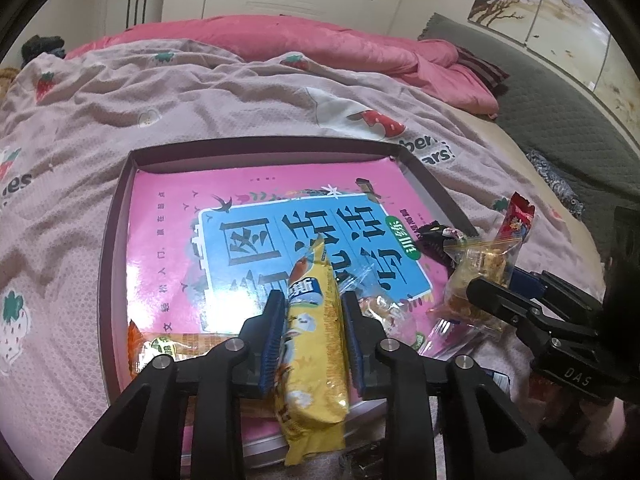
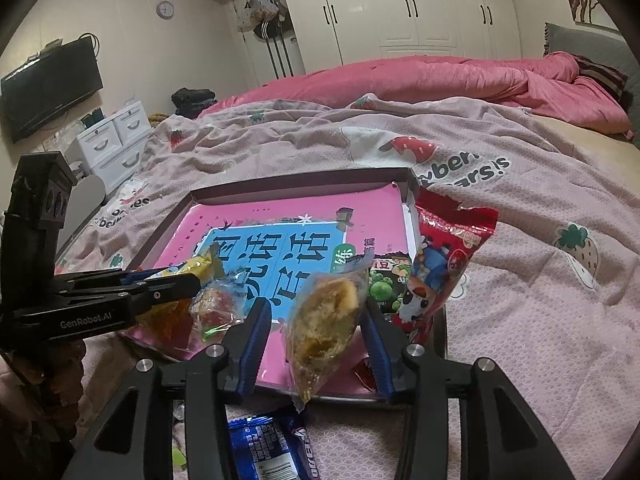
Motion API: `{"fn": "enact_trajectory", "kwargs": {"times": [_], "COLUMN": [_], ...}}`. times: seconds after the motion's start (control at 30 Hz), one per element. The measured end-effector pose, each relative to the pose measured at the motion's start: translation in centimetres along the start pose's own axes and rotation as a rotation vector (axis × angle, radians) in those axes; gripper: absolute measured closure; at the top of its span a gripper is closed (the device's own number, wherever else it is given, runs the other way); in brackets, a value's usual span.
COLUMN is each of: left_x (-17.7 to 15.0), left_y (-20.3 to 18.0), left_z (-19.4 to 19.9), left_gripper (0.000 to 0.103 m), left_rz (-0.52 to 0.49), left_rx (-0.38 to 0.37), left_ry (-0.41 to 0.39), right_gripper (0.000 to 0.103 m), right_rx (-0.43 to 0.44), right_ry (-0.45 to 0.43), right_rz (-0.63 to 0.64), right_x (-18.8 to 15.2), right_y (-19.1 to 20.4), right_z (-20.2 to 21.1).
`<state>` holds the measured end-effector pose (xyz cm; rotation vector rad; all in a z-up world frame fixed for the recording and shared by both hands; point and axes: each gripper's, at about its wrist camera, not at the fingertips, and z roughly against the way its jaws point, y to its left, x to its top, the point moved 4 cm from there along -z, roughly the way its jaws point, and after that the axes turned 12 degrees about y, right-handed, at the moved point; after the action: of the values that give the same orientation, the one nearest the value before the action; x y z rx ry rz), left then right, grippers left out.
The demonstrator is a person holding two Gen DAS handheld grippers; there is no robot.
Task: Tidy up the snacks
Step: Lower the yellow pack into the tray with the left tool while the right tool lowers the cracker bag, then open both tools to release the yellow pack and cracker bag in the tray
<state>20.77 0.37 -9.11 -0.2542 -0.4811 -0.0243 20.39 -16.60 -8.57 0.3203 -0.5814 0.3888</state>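
Left claw point(image 1: 312, 308) grips a yellow snack packet point(image 1: 316, 340) between its blue pads, low over the near edge of the shallow tray point(image 1: 120, 216). Right claw point(image 2: 316, 320) stands partly open around a clear bag of crumbly snack point(image 2: 324, 320); contact cannot be told. A red packet point(image 2: 448, 260) leans just right of it, at the tray's right rim. Beyond both claws, the pink tray floor lies mostly bare.

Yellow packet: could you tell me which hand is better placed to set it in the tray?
Left: left tongs hold the yellow packet above the tray; right tongs straddle a clear bag.
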Motion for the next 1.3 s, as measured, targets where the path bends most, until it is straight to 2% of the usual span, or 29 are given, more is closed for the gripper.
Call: {"fn": "enact_trajectory", "kwargs": {"times": [0.3, 0.57, 0.77, 0.97, 1.3], "left_x": [0.0, 0.2, 0.4, 0.3, -1.3], "left_y": [0.0, 0.3, 1.0, 1.8, 1.4], "left_z": [0.2, 0.7, 1.6, 2.1, 2.4], "left_gripper": [0.062, 0.061, 0.056, 0.056, 0.056], "left_rz": [-0.003, 0.004, 0.010, 0.016, -0.028], "left_rx": [0.009, 0.012, 0.025, 0.035, 0.071], "left_ry": [-0.006, -0.013, -0.024, -0.023, 0.007], "right_gripper": [0.057, 0.057, 0.057, 0.056, 0.055], "right_rx": [-0.006, -0.011, -0.012, -0.009, 0.002], "right_ry": [0.000, -0.016, -0.025, -0.026, -0.034], "right_rz": [0.000, 0.001, 0.006, 0.010, 0.025], "right_x": [-0.1, 0.0, 0.1, 0.1, 0.2], "right_y": [0.0, -0.1, 0.0, 0.1, 0.5], "right_z": [0.2, 0.6, 0.9, 1.0, 1.2]}}
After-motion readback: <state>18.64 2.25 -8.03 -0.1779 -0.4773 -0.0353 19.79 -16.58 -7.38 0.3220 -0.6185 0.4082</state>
